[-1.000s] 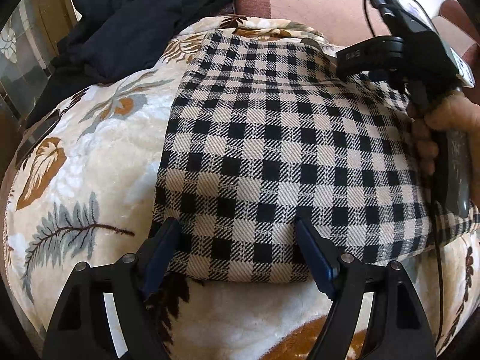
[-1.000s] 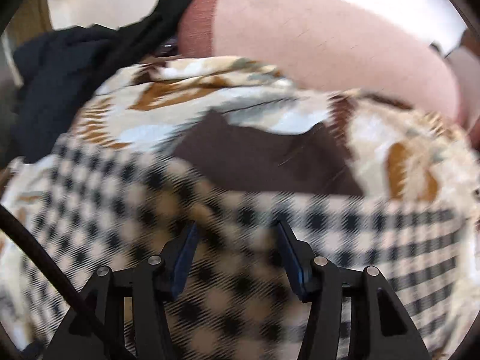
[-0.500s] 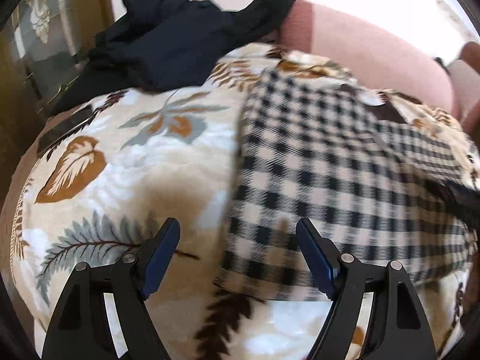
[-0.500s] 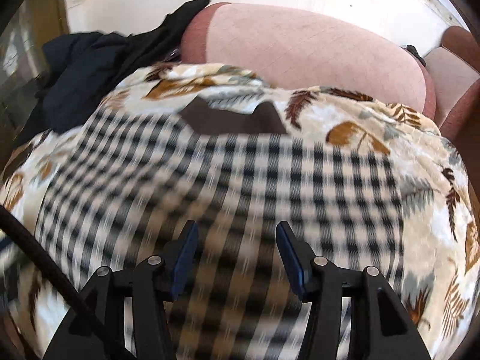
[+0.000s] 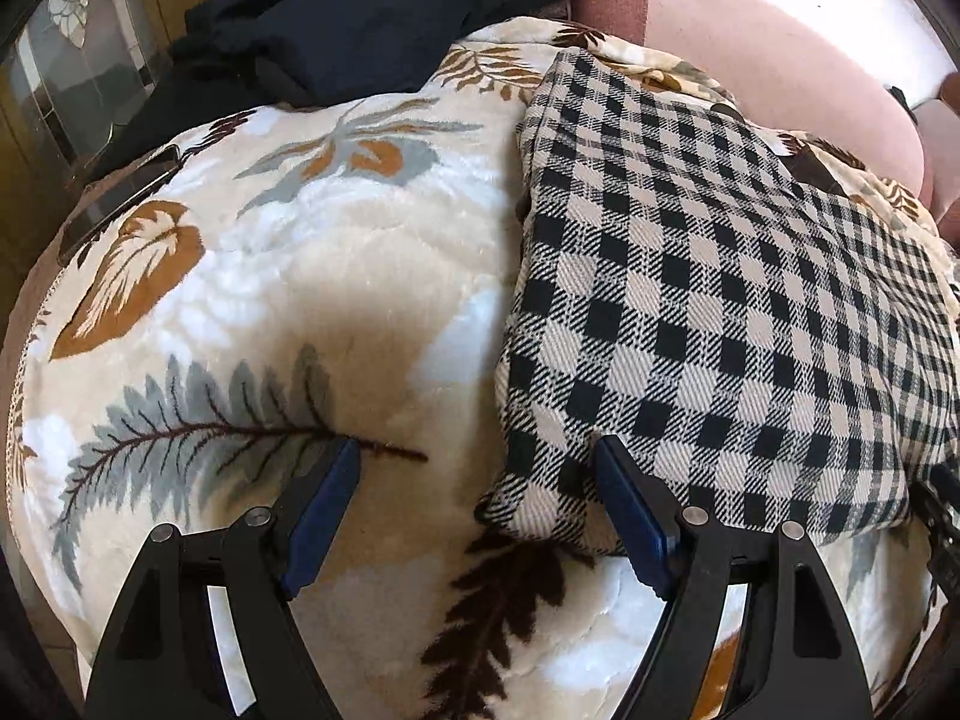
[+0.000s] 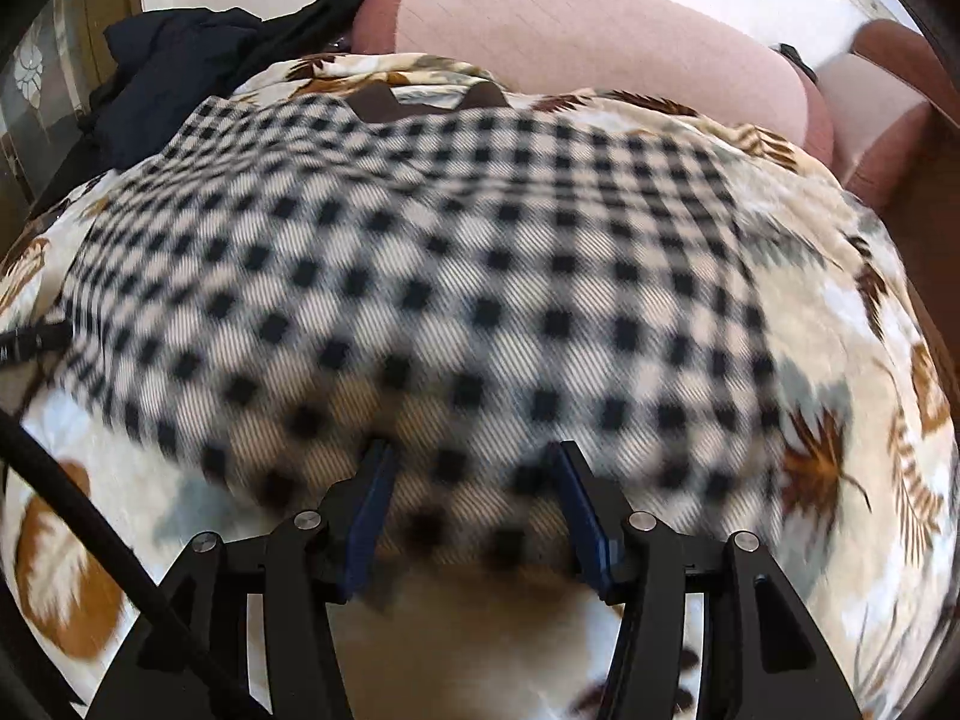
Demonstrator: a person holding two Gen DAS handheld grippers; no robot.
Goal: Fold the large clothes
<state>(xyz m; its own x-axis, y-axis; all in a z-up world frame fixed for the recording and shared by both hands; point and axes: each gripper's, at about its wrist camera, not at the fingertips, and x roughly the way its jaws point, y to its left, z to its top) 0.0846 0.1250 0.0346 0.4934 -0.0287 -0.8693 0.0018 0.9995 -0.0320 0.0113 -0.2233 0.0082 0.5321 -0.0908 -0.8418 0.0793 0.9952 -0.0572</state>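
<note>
A black-and-cream checked garment (image 5: pixel 708 312) lies folded flat on a leaf-patterned blanket (image 5: pixel 300 276). In the left wrist view it fills the right half. My left gripper (image 5: pixel 474 480) is open, low over the blanket at the garment's near-left corner; its right finger (image 5: pixel 630 510) overlaps the garment's near edge and its left finger is over bare blanket. In the right wrist view the checked garment (image 6: pixel 456 276) is blurred by motion and spans the middle. My right gripper (image 6: pixel 474 480) stands open above its near edge, with nothing pinched between the pads.
A heap of dark navy clothes (image 5: pixel 372 6) lies at the back left, against a pink sofa cushion (image 6: pixel 588 30). A dark flat phone-like object (image 5: pixel 120 192) rests at the blanket's left edge, beside a glass-fronted cabinet (image 5: pixel 78 78). A black cable (image 6: pixel 90 540) crosses the right wrist view's lower left.
My left gripper slid left, so the garment now sits at the right and the other gripper with its hand left that view. My right gripper drew back from the far blanket to the garment's near edge.
</note>
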